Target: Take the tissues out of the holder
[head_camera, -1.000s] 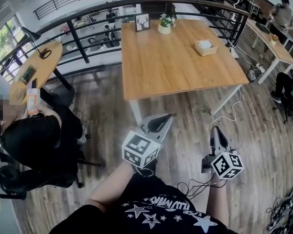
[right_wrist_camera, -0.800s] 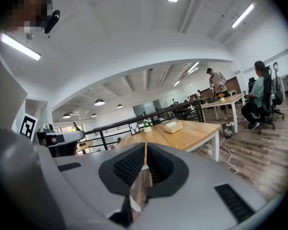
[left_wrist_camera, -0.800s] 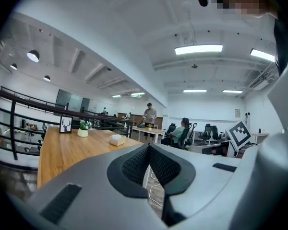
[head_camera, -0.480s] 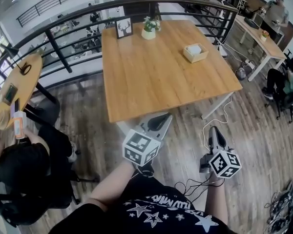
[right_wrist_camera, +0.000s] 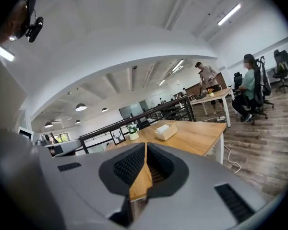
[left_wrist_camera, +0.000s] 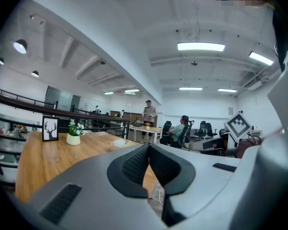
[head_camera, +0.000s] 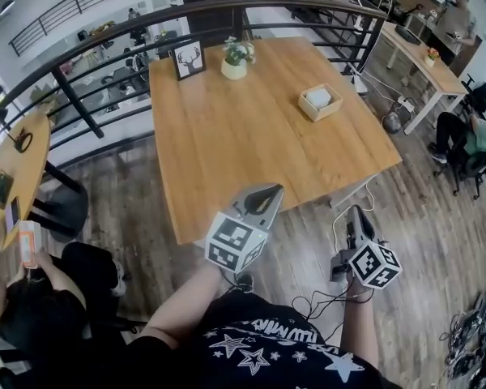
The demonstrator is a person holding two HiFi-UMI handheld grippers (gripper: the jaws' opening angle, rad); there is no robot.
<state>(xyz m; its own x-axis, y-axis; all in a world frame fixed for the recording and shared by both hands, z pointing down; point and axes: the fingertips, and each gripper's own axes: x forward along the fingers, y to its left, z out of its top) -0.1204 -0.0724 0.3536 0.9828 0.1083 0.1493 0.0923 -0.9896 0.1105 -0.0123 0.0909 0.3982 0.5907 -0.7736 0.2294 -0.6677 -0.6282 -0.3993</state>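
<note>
We face a broad wooden table (head_camera: 251, 144) that fills the middle of the head view, with a dark railing (head_camera: 74, 104) curving round behind it and plank floor (head_camera: 425, 217) on our side.

We carry a gripper in each hand, both low in front of us on the near side of the table. The left gripper (head_camera: 270, 191) points up toward the table's near edge. Its own view shows the ribbed pads pressed together at the tips, with nothing between them. The right gripper (head_camera: 355, 212) hangs over the floor, just off the table's near right corner. Its jaws are closed too, also on nothing.

The holder (head_camera: 320, 104) – a small open wooden box – sits on the far right part of the table, near the right edge and well apart from both grippers. A framed deer picture (head_camera: 189, 58) and a potted plant (head_camera: 235, 58) stand side by side at the far edge. The tissues (head_camera: 317, 96) lie white inside the holder.
</note>
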